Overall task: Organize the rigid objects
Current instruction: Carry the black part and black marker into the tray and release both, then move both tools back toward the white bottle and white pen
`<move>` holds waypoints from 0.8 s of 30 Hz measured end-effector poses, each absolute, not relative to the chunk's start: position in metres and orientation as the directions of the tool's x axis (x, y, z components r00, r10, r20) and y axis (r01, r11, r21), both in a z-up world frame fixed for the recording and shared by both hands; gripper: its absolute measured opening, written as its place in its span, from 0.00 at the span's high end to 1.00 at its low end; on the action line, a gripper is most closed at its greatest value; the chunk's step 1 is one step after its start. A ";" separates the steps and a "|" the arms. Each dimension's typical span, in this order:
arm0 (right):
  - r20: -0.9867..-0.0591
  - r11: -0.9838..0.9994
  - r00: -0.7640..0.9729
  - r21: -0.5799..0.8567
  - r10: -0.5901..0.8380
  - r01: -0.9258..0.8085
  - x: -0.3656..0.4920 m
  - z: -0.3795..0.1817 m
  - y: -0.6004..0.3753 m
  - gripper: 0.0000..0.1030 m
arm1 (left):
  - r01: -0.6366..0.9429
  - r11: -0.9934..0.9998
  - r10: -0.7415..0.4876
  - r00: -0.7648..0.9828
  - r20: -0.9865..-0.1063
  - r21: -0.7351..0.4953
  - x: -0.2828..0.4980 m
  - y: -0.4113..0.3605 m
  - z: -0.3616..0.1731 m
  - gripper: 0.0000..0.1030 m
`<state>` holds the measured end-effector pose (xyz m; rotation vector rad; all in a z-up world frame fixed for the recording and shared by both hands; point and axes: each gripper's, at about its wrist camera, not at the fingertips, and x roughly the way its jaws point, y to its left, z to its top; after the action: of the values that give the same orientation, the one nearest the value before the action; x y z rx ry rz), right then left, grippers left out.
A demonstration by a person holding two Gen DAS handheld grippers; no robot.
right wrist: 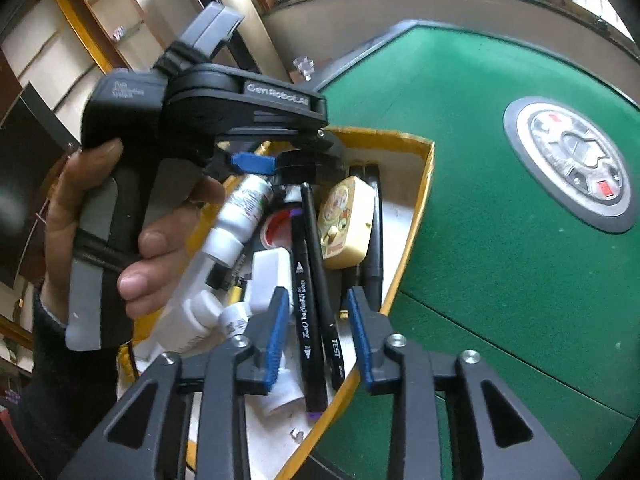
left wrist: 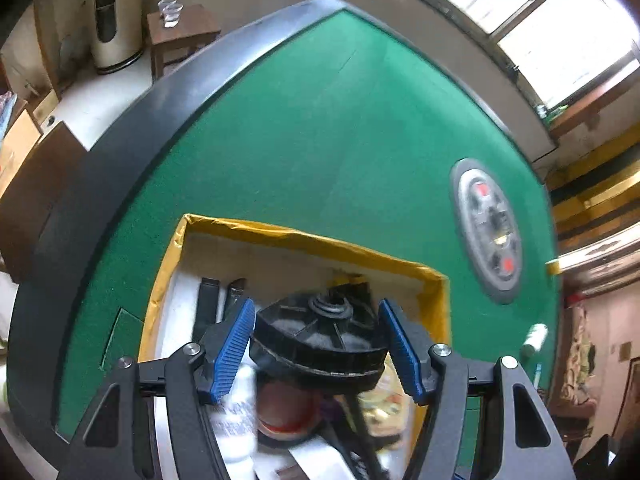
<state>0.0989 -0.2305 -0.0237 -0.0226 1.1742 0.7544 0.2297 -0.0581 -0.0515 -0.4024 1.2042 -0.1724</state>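
Felt, bright green and finely napped, covers the table point(left wrist: 320, 120), which has a smooth black padded rim. A shallow cardboard box point(left wrist: 304, 236) with a glossy yellow taped edge sits on it. Over the box's open top, the left gripper point(left wrist: 318, 308) clamps a round black plastic disc point(left wrist: 320, 340). Both blue ridged pads point(left wrist: 234, 344) press against the disc's grooved edge. The disc has radial ribs and a raised hub in the middle. Further right, an oval grey control panel point(left wrist: 486, 232) with red buttons is set flush into the felt.

From the right wrist, a hand point(right wrist: 100, 232) at far left wraps the grey and black handle of the left tool. Below it, inside the box, lie white cylindrical plastic bottles point(right wrist: 240, 212), a round red-rimmed lid point(right wrist: 276, 228) and two slim black markers point(right wrist: 310, 280) with white lettering. Beside them is a cream rounded case point(right wrist: 346, 224) with a printed picture on top. The right gripper point(right wrist: 317, 294) hangs above the markers with its jaws spread, pinching nothing.
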 end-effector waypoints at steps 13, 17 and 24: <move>-0.748 0.754 0.247 0.468 0.616 -0.461 0.078 -0.003 -0.317 0.59 | -0.067 0.952 -0.229 0.488 -0.842 -0.298 0.175 -0.084 -0.007 0.26; -0.738 0.768 0.275 0.487 0.616 -0.415 0.078 -0.013 -0.358 0.59 | 0.070 0.942 -0.312 0.541 -0.781 -0.328 0.139 -0.131 0.024 0.25; -0.740 0.803 0.328 0.482 0.588 -0.351 0.078 -0.022 -0.436 0.59 | 0.282 0.881 -0.472 0.460 -0.752 -0.380 0.113 -0.222 0.034 0.25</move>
<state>0.0777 -0.4360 -0.0223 0.2527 1.0725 0.6227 0.1134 -0.2225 0.0336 -0.2128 0.9903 -0.4682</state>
